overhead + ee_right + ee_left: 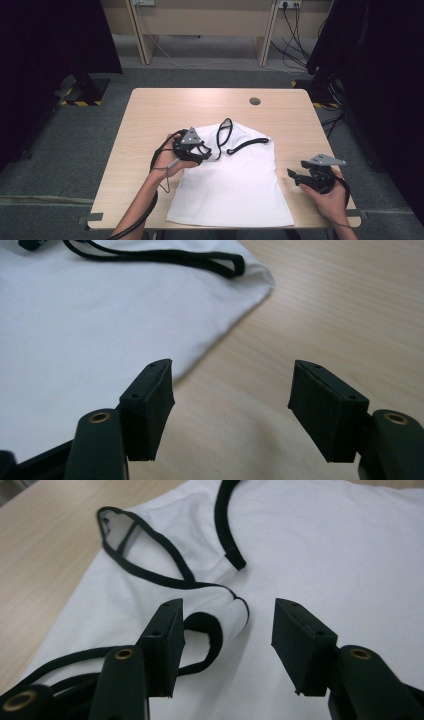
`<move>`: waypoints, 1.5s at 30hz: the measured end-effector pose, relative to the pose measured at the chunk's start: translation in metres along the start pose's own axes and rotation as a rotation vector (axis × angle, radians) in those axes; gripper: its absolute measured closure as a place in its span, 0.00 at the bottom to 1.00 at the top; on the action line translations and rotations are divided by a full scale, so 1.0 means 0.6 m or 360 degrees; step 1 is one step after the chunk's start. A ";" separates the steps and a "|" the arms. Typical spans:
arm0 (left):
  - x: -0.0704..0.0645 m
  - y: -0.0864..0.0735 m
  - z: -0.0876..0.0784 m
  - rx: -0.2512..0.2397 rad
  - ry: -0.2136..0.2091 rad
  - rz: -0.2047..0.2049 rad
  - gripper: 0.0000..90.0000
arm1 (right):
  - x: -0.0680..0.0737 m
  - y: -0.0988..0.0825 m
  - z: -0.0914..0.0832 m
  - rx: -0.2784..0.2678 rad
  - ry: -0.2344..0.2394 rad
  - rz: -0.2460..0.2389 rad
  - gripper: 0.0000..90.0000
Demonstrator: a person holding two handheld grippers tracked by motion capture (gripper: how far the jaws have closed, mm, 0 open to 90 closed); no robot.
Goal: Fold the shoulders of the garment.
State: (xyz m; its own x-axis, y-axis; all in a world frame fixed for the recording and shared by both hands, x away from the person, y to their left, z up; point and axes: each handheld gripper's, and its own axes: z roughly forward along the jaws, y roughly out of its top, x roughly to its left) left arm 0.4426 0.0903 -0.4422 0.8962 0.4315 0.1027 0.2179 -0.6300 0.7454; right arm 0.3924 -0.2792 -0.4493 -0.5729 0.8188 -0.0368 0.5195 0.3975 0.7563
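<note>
Left gripper [206, 152]: I see jaws spread, empty, over white shirt's [235, 185] black-trimmed strap end on table [150, 110]. Right gripper [295, 176]: jaws spread, empty, beside shirt's right edge, held level above wood.

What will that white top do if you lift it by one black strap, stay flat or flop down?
Probably flop: the white top lies thin and flat on the table, and its black strap already curls loosely. It looks light, so it may slide and bunch if pushed.

It was a lab-like room: behind the worktop [150, 107] stood black curtains [50, 45], grey carpet [90, 130] and wall-socket cables [292, 35].
</note>
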 end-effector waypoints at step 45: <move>0.003 0.000 0.031 0.0104 0.0048 -0.0070 0.88 | 0.122 0.150 0.150 0.0218 0.0355 -0.0406 0.90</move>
State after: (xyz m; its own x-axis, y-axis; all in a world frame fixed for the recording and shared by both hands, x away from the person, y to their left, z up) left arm 0.4515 0.0790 -0.4545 0.8733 0.4785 0.0914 0.2825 -0.6503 0.7052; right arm 0.4540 -0.1464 -0.4429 -0.8112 0.5819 -0.0581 0.4138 0.6413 0.6461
